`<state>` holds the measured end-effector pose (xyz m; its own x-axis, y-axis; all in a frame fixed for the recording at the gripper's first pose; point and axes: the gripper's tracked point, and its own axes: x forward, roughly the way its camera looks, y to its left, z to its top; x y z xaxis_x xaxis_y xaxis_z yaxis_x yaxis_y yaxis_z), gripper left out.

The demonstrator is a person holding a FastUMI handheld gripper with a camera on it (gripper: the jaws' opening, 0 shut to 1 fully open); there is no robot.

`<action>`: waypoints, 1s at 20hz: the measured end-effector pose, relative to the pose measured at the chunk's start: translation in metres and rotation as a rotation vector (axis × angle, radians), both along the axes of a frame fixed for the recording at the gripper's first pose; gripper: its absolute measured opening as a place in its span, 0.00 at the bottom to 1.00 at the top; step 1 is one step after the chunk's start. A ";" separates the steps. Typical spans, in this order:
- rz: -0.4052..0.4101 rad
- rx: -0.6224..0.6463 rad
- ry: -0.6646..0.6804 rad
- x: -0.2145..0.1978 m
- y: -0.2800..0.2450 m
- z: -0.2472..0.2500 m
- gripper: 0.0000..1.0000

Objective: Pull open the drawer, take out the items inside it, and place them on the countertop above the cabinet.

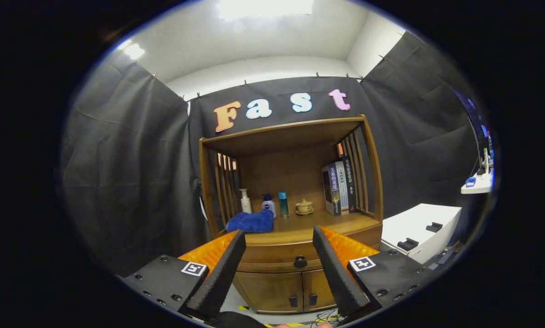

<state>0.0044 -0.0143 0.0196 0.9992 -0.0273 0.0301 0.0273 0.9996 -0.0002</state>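
The tongs (279,269) stand spread wide with nothing between them, held back from the cabinet (290,273) and lined up so its one drawer (295,255) and dark knob (300,262) sit just ahead, framed in the gap; that looks like an approach for pulling. The drawer is shut, so whatever is inside is hidden and uncounted. Beyond the tongs, the surface (327,223) above the drawer carries one blue cloth (250,222), three bottles (268,205), one lidded cup (304,206) and a few upright books (340,187). Below the drawer are two small doors (281,289).
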 end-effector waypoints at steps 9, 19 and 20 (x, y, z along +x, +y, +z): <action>-0.048 -0.037 -0.040 0.075 -0.040 -0.003 0.98; -0.043 -0.117 0.125 0.148 -0.047 -0.133 0.98; -0.047 -0.120 0.149 0.156 -0.050 -0.150 0.98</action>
<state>0.1606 -0.0645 -0.1303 0.9904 -0.0795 -0.1127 0.0651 0.9898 -0.1264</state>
